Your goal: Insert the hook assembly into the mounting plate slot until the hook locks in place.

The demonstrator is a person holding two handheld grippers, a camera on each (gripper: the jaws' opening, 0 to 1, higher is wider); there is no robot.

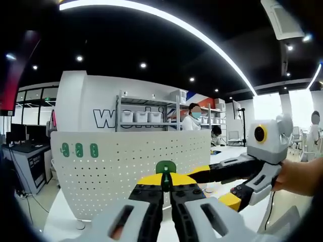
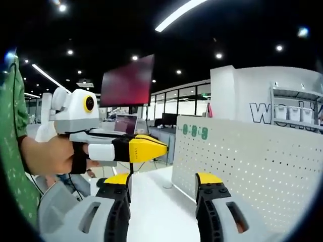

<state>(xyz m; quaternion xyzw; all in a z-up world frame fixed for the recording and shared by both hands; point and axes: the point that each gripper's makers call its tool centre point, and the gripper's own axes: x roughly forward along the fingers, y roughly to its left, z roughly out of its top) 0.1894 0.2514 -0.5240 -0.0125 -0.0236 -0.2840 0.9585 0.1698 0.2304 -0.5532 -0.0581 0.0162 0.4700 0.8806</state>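
The left gripper (image 1: 166, 187) clamps the green hook (image 1: 165, 167) at its fingertips, facing the pegboard (image 1: 126, 166) (approach step); right gripper (image 2: 164, 187) gapes empty. Next: align with a slot.

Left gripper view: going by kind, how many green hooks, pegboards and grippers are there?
Hooks on pegboard: 3
Hook held in left gripper: 1
Pegboard: 1
Grippers: 2, counting the right gripper
Total: 7
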